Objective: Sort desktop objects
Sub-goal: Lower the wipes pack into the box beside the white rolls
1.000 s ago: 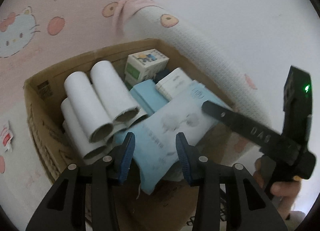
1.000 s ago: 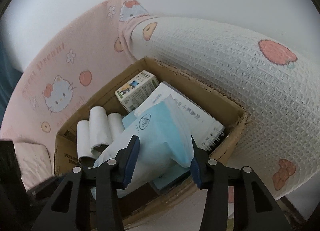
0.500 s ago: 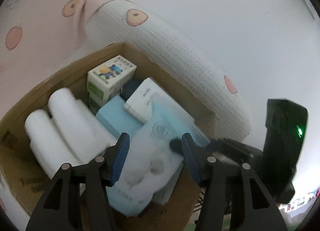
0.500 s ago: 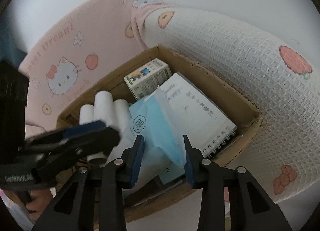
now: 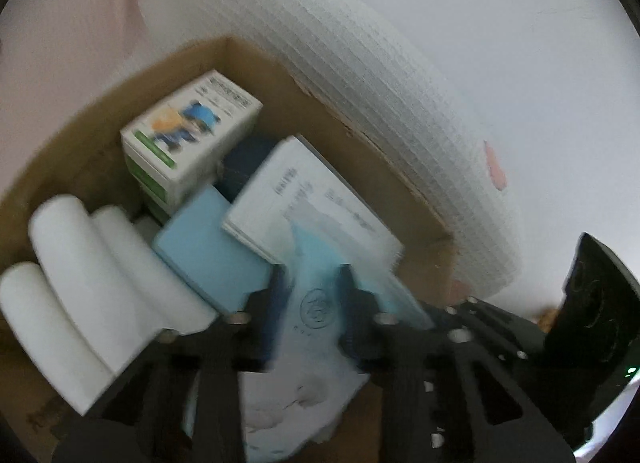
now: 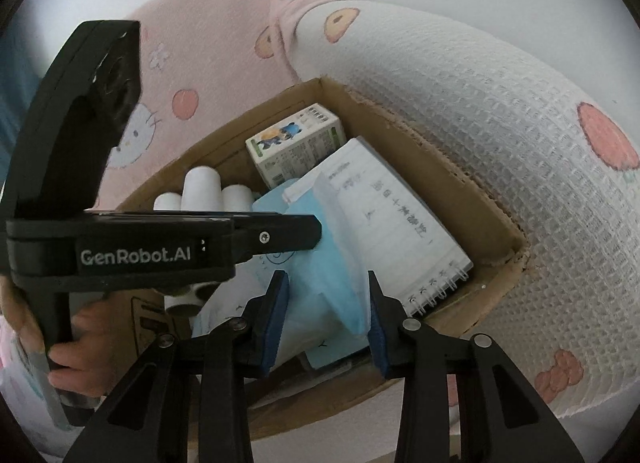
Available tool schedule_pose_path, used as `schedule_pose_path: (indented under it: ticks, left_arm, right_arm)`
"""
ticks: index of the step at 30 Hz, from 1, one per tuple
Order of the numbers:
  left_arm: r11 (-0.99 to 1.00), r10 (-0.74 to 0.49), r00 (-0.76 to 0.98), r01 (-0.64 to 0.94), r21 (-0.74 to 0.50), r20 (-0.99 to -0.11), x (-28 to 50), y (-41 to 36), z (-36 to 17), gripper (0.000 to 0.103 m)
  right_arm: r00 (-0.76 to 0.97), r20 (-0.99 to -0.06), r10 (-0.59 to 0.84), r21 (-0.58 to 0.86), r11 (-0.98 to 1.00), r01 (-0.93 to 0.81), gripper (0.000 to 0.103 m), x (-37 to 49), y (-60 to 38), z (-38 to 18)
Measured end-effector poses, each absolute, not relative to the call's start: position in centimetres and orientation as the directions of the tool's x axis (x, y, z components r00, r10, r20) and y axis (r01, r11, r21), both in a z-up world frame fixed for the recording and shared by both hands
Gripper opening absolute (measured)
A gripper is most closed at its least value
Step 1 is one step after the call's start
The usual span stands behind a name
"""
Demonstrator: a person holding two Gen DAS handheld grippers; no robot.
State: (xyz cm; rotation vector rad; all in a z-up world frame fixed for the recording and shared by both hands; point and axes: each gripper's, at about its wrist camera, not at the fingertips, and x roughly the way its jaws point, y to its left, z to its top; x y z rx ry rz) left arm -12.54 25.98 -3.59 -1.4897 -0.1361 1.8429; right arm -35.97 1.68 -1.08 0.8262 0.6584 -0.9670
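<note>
A light blue tissue pack (image 6: pixel 324 283) (image 5: pixel 316 303) sticks up out of an open cardboard box (image 6: pixel 496 219) (image 5: pixel 348 143). My left gripper (image 5: pixel 312 303) has its blue pads against both sides of the pack, shut on it; its view is blurred. In the right wrist view the left gripper's body (image 6: pixel 168 243) reaches in from the left onto the pack. My right gripper (image 6: pixel 326 315) straddles the pack's lower part with its pads slightly apart from it, open.
In the box lie several white paper rolls (image 5: pixel 92 287) (image 6: pixel 200 187), a cartoon-printed carton (image 5: pixel 188 135) (image 6: pixel 296 143), a spiral notebook (image 6: pixel 400 227) (image 5: pixel 304 199) and a blue flat pack (image 5: pixel 208 255). A white waffle blanket (image 6: pixel 540 183) and pink Hello Kitty cloth (image 6: pixel 200 71) surround the box.
My left gripper has moved in over the box and closed on the tissue pack. My right gripper's jaws have opened off the pack.
</note>
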Motion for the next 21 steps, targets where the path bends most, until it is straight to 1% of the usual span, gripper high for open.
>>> schedule_pose_path:
  ticks: [5, 9, 16, 21]
  left_arm:
    - [-0.754, 0.510, -0.039, -0.501, -0.425, -0.860, -11.0, 25.7, -2.9, 0.019]
    - [-0.782, 0.487, -0.036, -0.463, -0.418, -0.873, -10.1, 24.4, -2.8, 0.016]
    - [-0.817, 0.452, 0.013, -0.396, -0.420, -0.892, -9.8, 22.6, -4.0, 0.015]
    - [-0.825, 0.422, 0.007, -0.411, -0.387, -0.907, -9.4, 22.1, -4.4, 0.015]
  right_arm:
    - [0.439, -0.821, -0.366, 0.267, 0.433, 0.861, 0.034, -34.4, 2.4, -1.1]
    - [0.427, -0.845, -0.322, 0.230, 0.503, 0.833, 0.034, -32.6, 3.2, -1.4]
    - [0.446, -0.858, -0.257, 0.246, 0.556, 0.794, 0.034, -31.3, 3.7, -1.6]
    - [0.413, -0.885, -0.217, 0.208, 0.608, 0.766, 0.034, -29.7, 4.2, -1.8]
